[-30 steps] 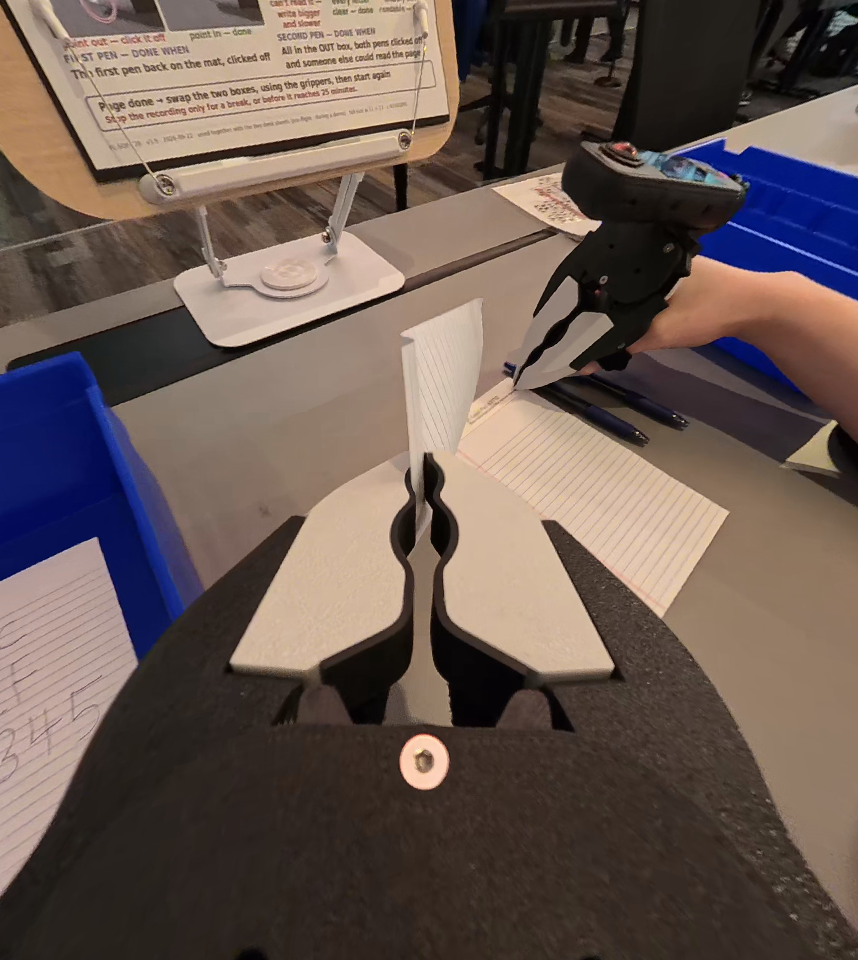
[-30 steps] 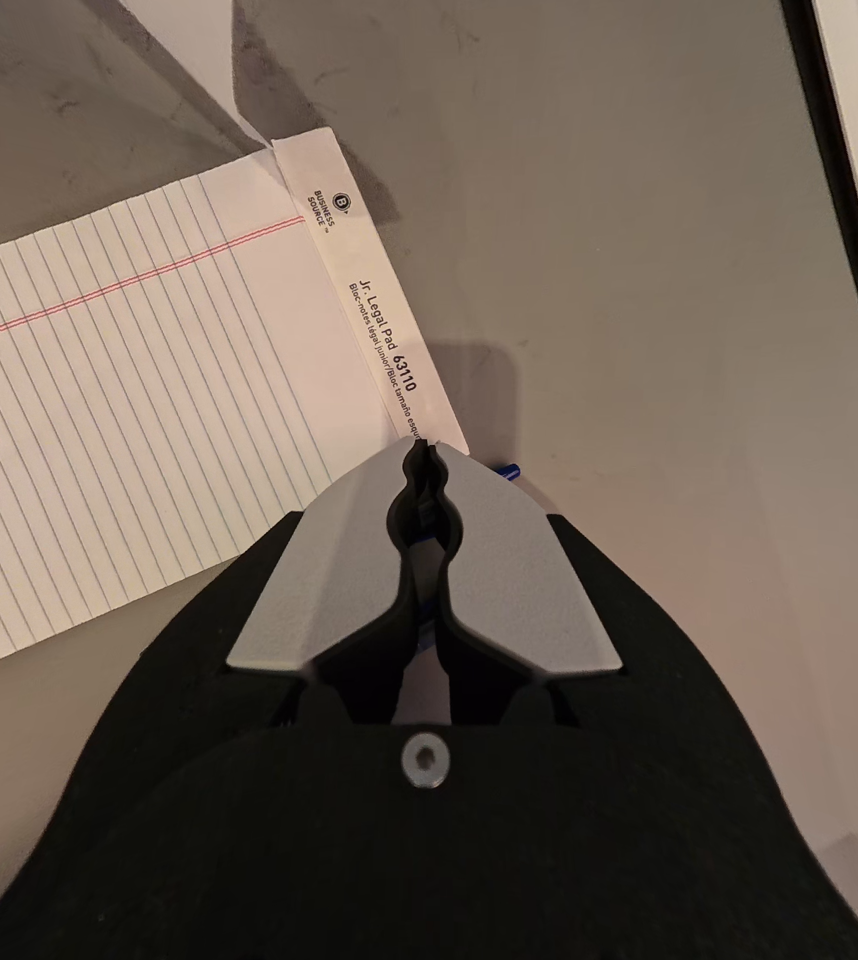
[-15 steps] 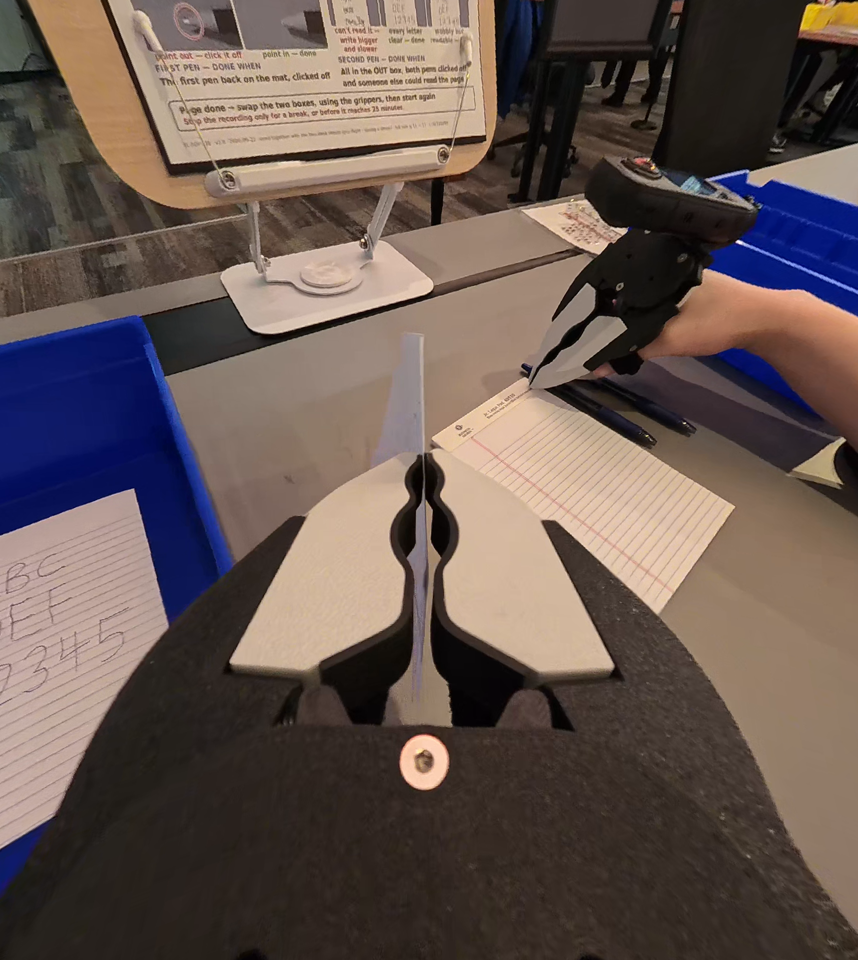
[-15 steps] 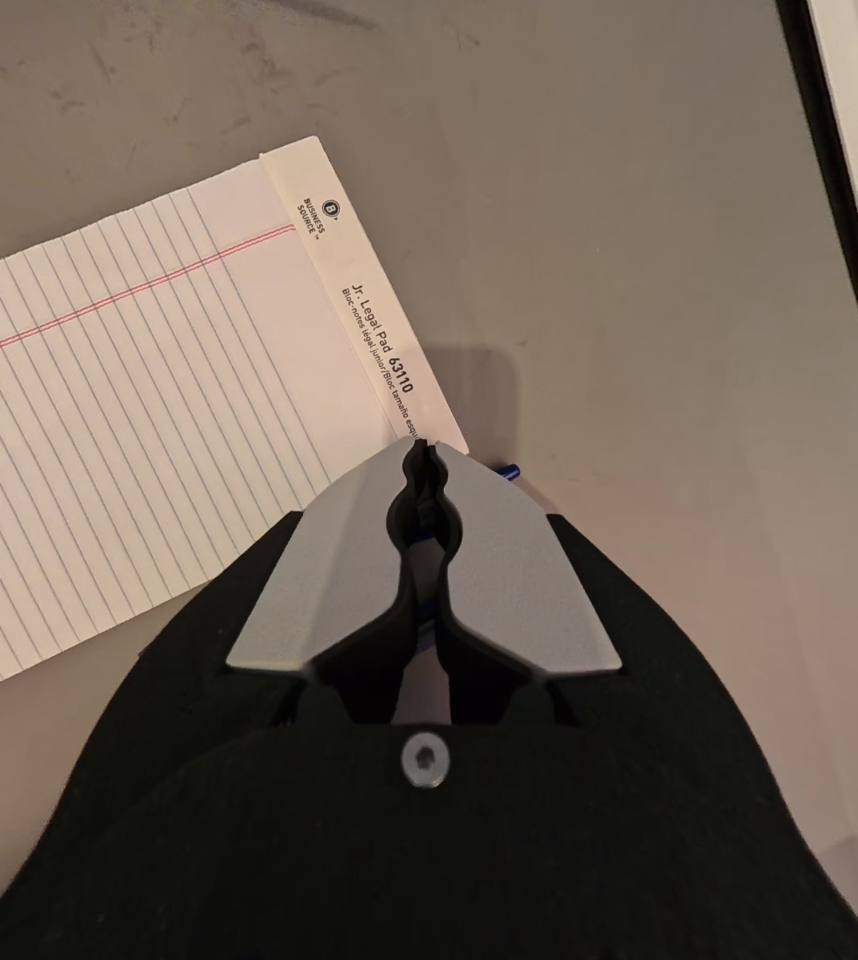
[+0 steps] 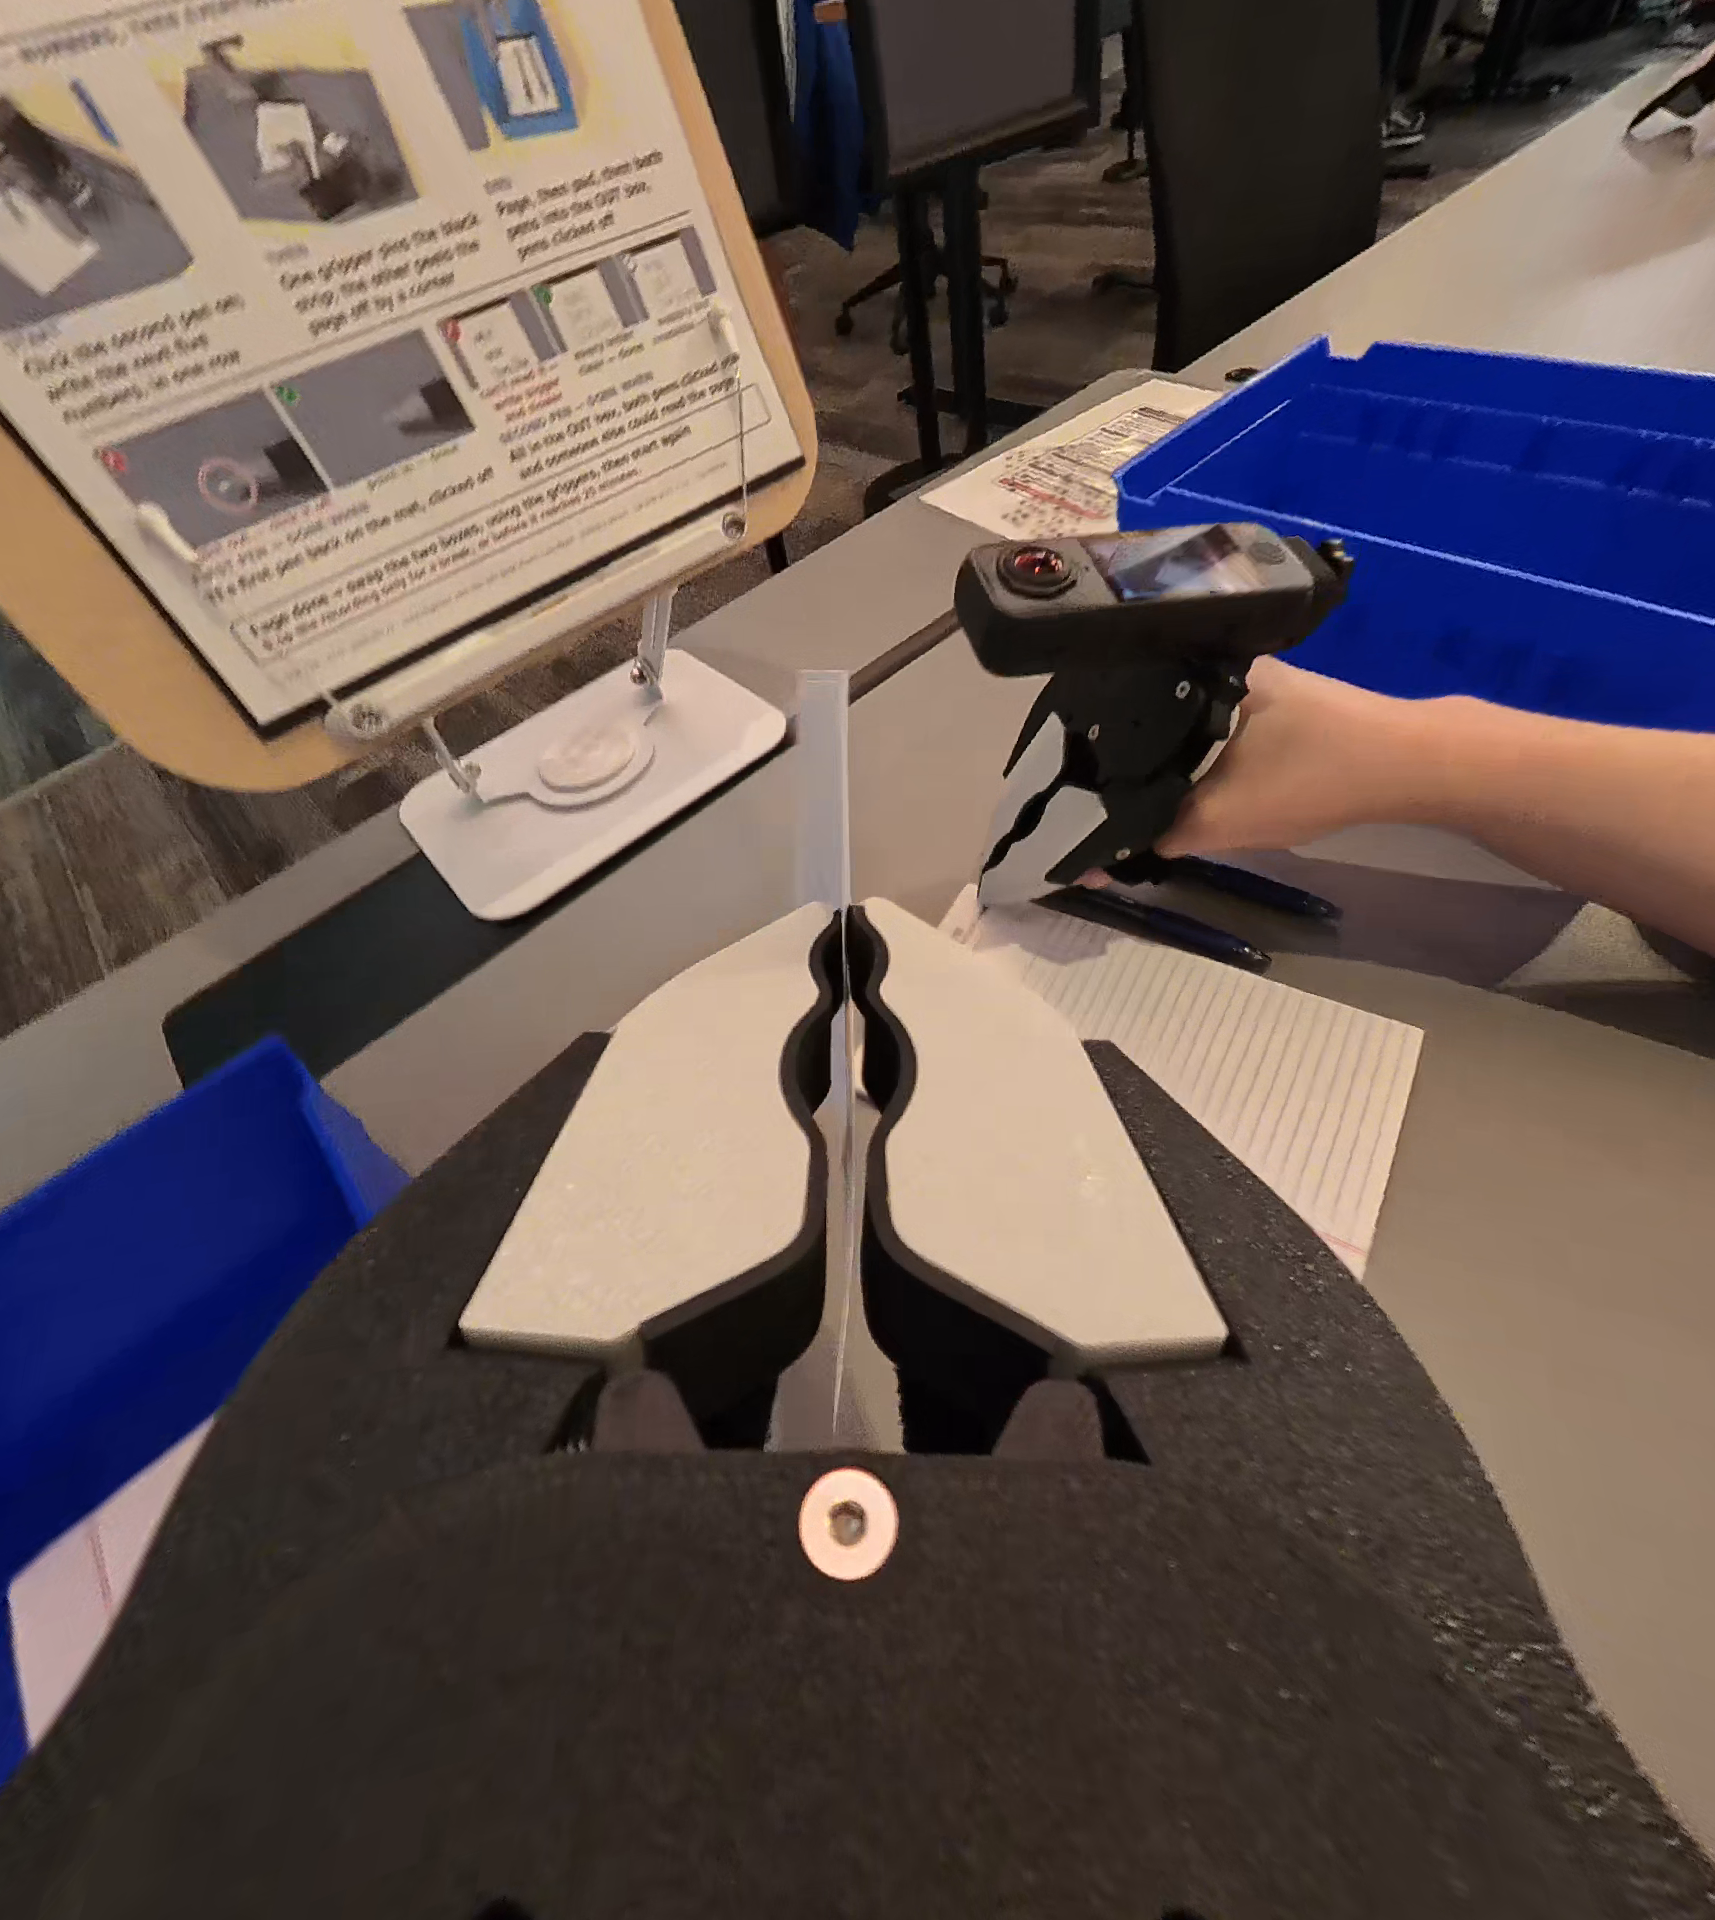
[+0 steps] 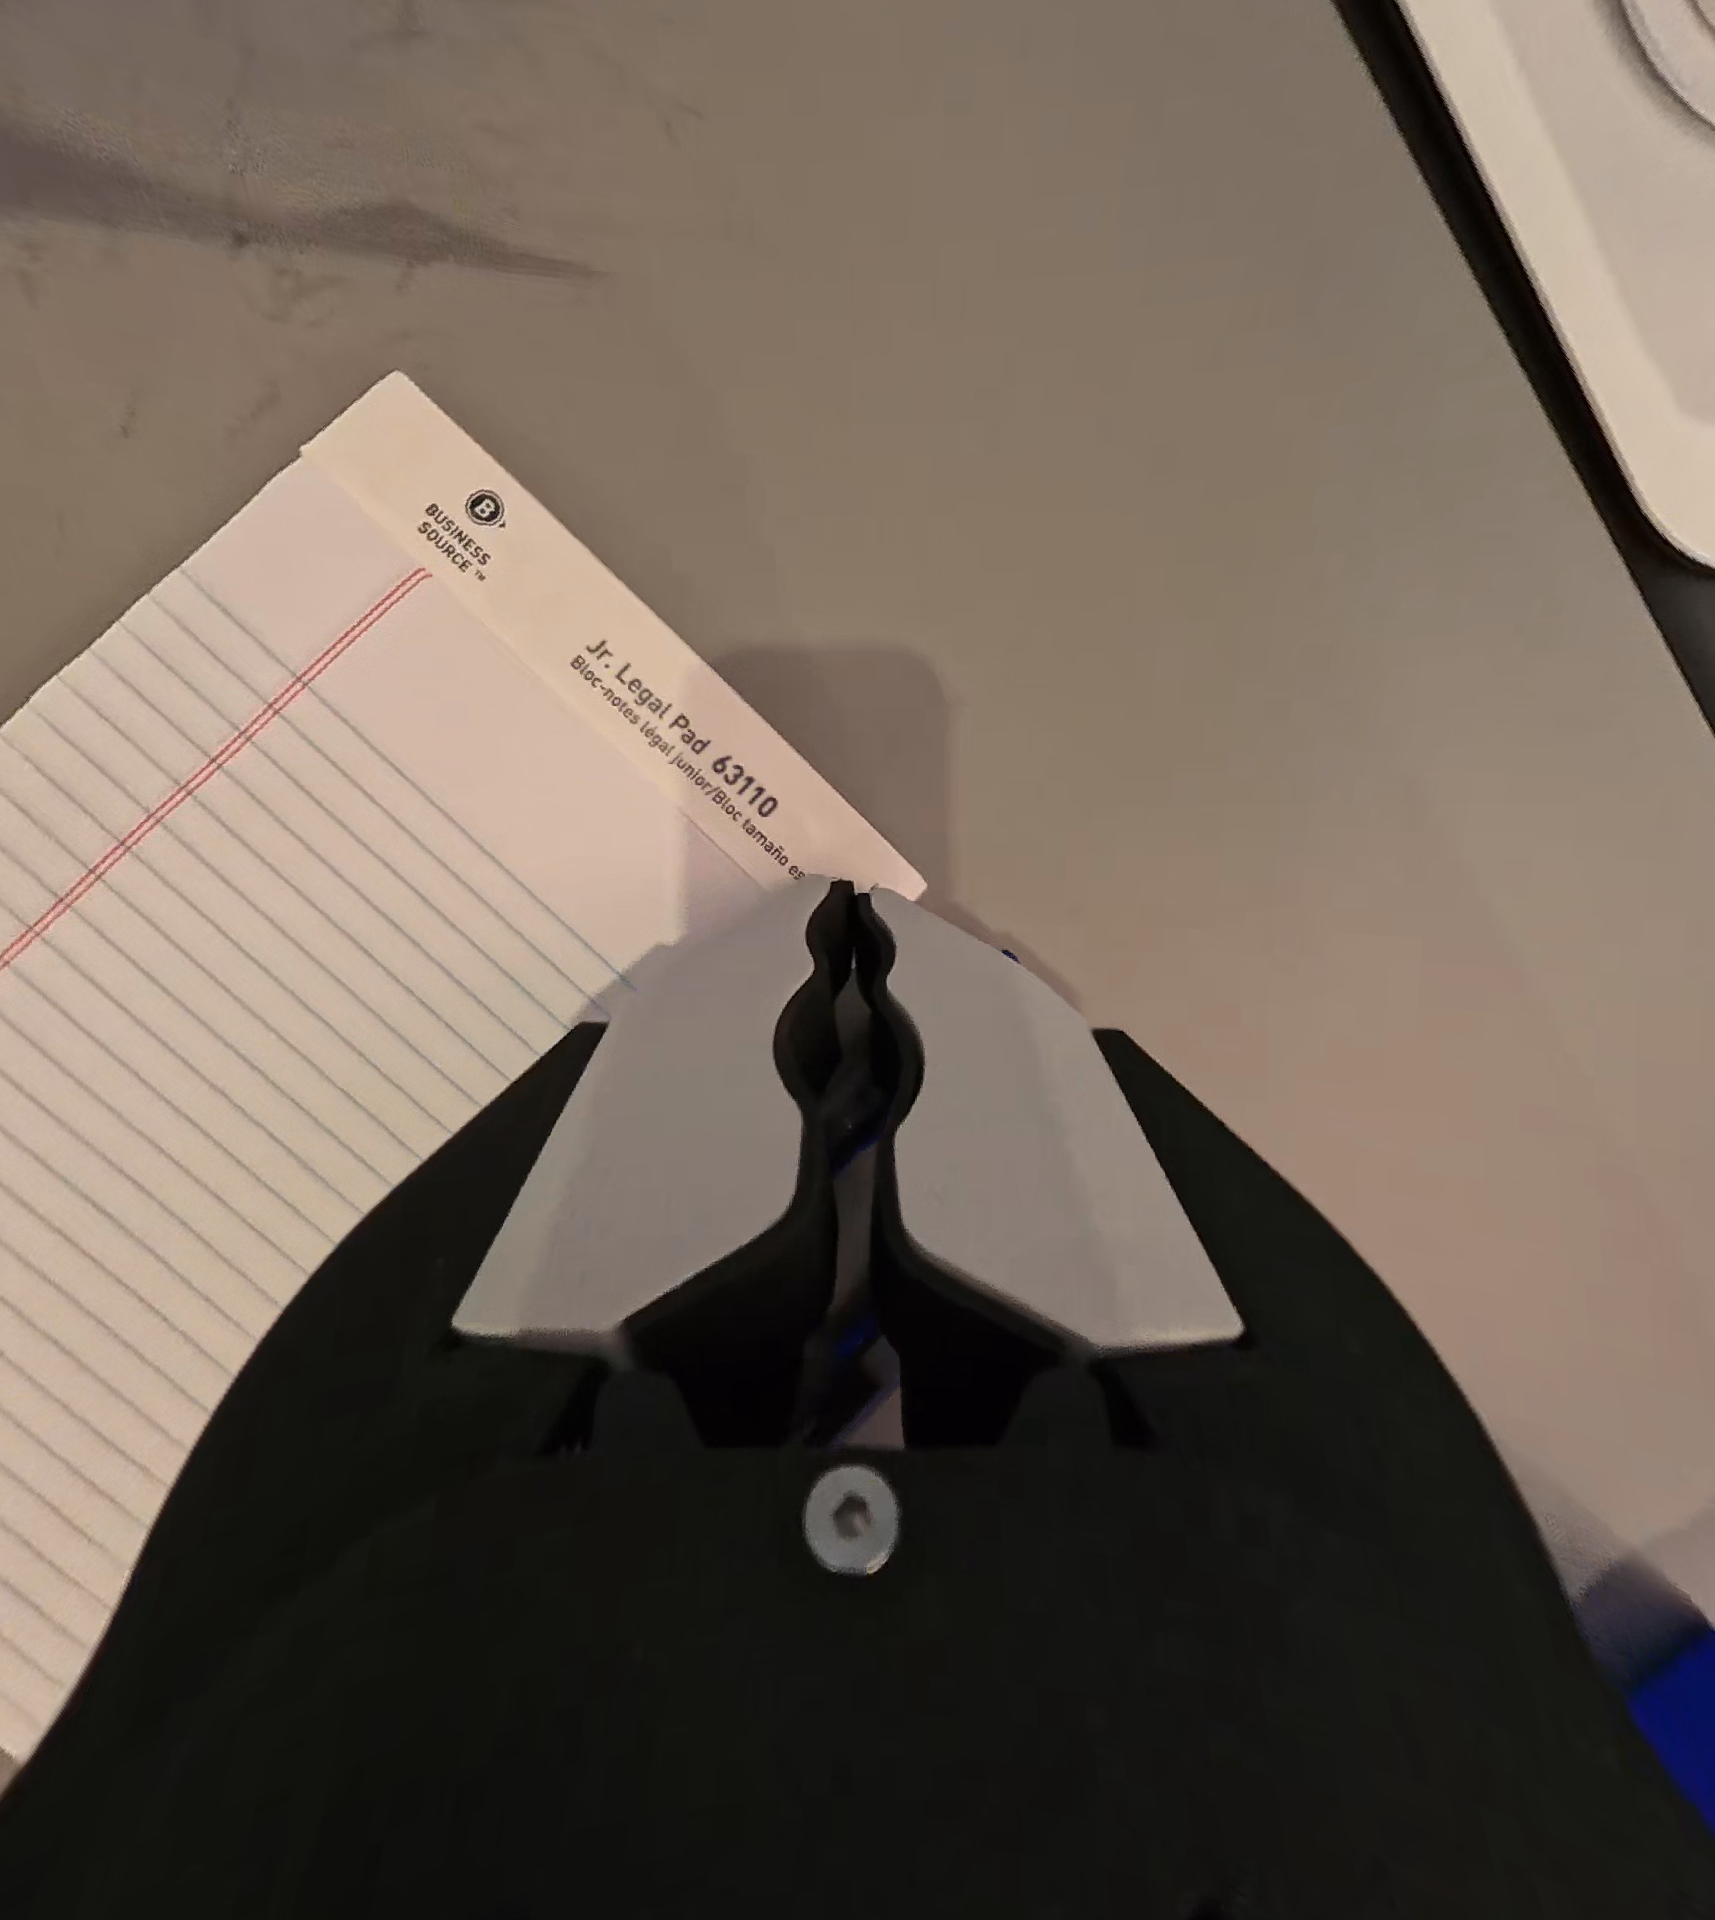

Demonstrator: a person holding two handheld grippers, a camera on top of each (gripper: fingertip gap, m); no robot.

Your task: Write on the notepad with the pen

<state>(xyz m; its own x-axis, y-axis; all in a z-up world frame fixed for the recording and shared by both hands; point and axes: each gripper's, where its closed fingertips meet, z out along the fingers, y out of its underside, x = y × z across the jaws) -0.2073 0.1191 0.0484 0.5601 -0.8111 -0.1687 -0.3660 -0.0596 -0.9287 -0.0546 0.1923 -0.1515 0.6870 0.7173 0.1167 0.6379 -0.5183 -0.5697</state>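
Note:
My left gripper (image 5: 848, 912) is shut on a loose white sheet (image 5: 822, 790), held edge-on and standing up above the fingertips. The lined notepad (image 5: 1227, 1070) lies on the grey table to its right. My right gripper (image 5: 998, 883) is shut, its tips pressed down on the far corner of the pad. In the right wrist view the gripper (image 6: 851, 891) rests on the binding strip of the notepad (image 6: 261, 935). Two dark blue pens (image 5: 1175, 925) lie just behind the pad. A pen (image 6: 858, 1143) shows through the gap under the right jaws.
A blue bin (image 5: 105, 1247) at lower left holds a written sheet (image 5: 74, 1558). Another blue bin (image 5: 1507, 540) stands at the back right. An instruction board on a white stand (image 5: 583, 800) is at the back left; its base (image 6: 1611, 260) is near the right gripper. The left gripper's tips are roughly 25 cm from the right gripper's.
My left gripper has carried the torn-off sheet away from the pad, and the sheet now stands edge-on. The left view has swung toward the stand. The right gripper has stayed on the pad's corner.

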